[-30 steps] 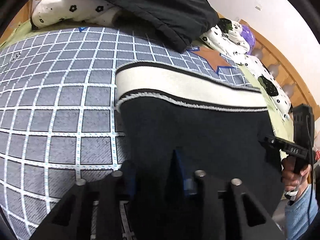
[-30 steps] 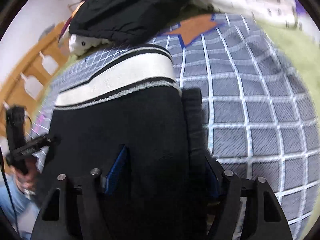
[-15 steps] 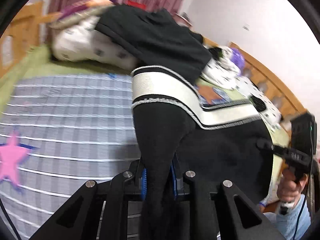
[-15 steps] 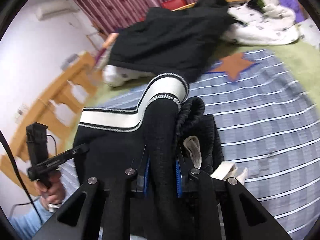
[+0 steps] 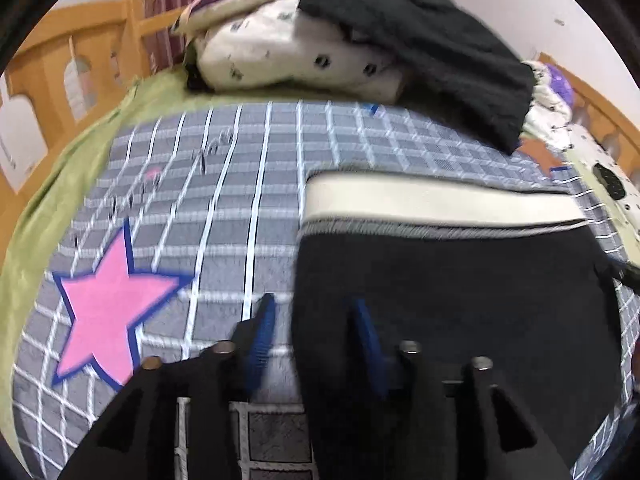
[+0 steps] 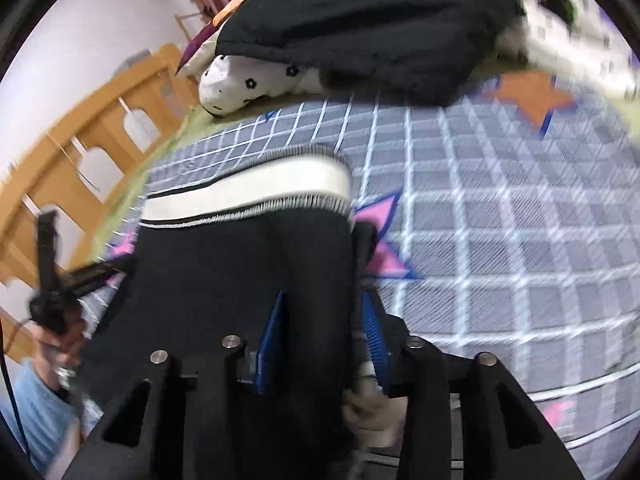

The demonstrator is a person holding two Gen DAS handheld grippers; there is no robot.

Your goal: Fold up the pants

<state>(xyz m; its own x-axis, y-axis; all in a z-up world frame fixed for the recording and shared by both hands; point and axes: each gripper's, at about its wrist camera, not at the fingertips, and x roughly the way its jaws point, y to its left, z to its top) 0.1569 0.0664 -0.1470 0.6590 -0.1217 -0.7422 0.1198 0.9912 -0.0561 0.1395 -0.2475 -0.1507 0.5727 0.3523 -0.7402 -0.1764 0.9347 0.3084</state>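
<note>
Black pants [image 5: 448, 280] with a white waistband [image 5: 432, 204] lie flat on the grey checked blanket [image 5: 224, 200]. My left gripper [image 5: 314, 320] straddles their left edge and its jaws are opening. One blue pad [image 5: 262, 332] is over the blanket, the other over the cloth, and neither presses. In the right wrist view the pants [image 6: 240, 264] fill the middle. My right gripper [image 6: 324, 320] straddles their right edge, its jaws also opening with loose cloth between them. The left gripper [image 6: 52, 280] shows there at the far left, held in a hand.
A black garment [image 5: 440, 48] lies over a white flowered pillow [image 5: 288, 52] at the head of the bed. Wooden rails [image 6: 100, 136] run along the sides. A pink star [image 5: 108, 308] marks the blanket left of the pants, over a green sheet [image 5: 80, 148].
Half a second ago both grippers were shut on the lifted pants. Now the pants lie spread flat on the blanket and both pairs of jaws have parted.
</note>
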